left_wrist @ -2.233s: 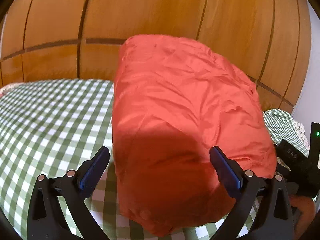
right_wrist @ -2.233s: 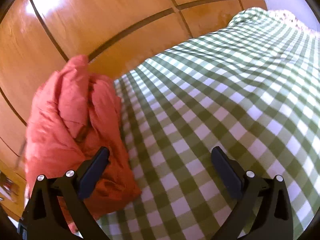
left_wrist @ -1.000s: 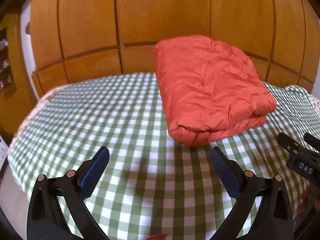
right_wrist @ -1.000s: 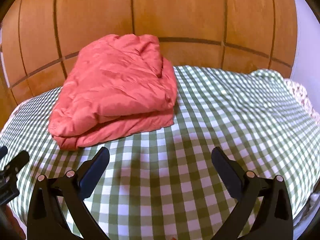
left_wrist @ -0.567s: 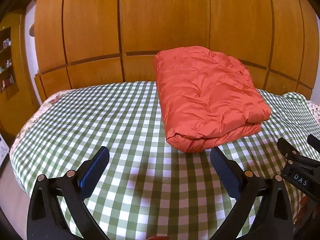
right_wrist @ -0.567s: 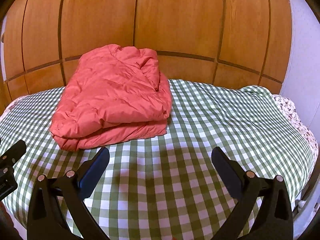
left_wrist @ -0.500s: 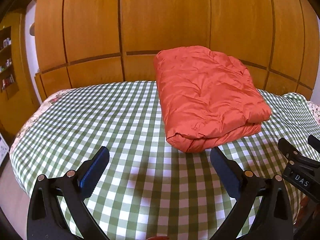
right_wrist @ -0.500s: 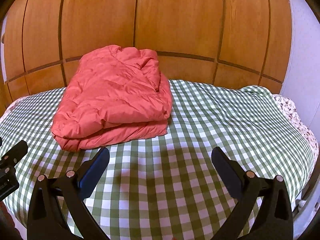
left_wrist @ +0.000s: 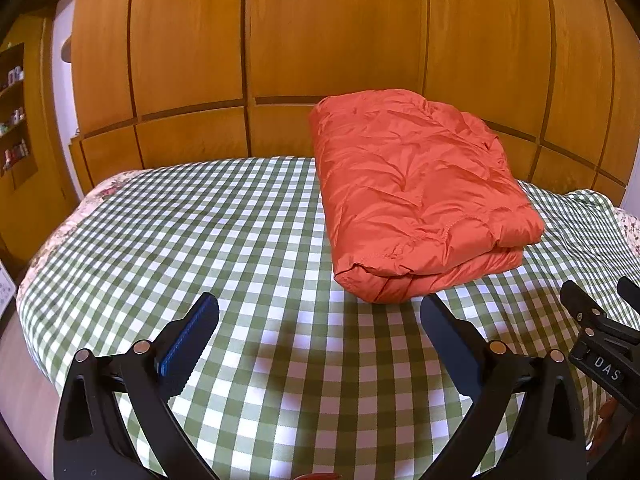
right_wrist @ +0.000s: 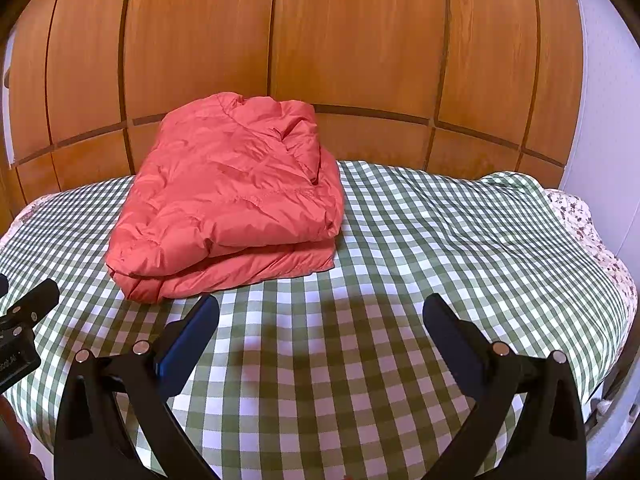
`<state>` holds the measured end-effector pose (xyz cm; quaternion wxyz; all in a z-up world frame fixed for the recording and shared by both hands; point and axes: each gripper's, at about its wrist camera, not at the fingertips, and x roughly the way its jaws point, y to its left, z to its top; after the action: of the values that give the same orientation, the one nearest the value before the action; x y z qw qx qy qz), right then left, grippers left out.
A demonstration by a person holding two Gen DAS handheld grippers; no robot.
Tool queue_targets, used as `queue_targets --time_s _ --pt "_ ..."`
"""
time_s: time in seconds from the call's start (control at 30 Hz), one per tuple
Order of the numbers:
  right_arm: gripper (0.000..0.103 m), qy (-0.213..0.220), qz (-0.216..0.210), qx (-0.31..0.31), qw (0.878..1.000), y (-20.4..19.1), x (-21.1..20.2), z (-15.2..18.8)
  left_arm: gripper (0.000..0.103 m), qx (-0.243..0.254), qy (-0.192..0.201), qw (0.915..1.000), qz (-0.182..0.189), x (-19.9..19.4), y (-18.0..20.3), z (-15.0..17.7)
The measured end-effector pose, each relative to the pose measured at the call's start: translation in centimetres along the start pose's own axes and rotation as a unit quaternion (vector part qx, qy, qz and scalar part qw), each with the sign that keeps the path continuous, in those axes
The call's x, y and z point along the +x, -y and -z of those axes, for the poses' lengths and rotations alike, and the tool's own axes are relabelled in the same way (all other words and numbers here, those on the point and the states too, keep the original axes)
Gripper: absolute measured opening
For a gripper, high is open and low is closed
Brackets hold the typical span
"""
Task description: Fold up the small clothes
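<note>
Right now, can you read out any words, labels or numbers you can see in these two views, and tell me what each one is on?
"DAS": white letters on a small black plate on the right hand-held gripper, seen at the right edge of the left wrist view.
A label on the left hand-held gripper, at the left edge of the right wrist view: too small and cut off to read.
Bottles on the shelf: too blurred to read.

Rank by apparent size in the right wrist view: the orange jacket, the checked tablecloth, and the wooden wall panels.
1. Wooden wall panels and checked tablecloth: each fills a similar share of the frame, too close to rank.
2. Orange jacket: folded on the cloth, clearly smallest.
</note>
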<state>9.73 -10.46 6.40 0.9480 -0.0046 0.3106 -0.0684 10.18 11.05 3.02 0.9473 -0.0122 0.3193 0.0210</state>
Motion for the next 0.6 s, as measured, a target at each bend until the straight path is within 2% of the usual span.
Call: queue_targets --time_s 0.6 --pt "0.101 -0.004 -0.005 -0.002 1.0 -0.1 0.26 0.13 0.1 -0.003 -0.006 1.0 0.001 0.21 -0.23 0.18"
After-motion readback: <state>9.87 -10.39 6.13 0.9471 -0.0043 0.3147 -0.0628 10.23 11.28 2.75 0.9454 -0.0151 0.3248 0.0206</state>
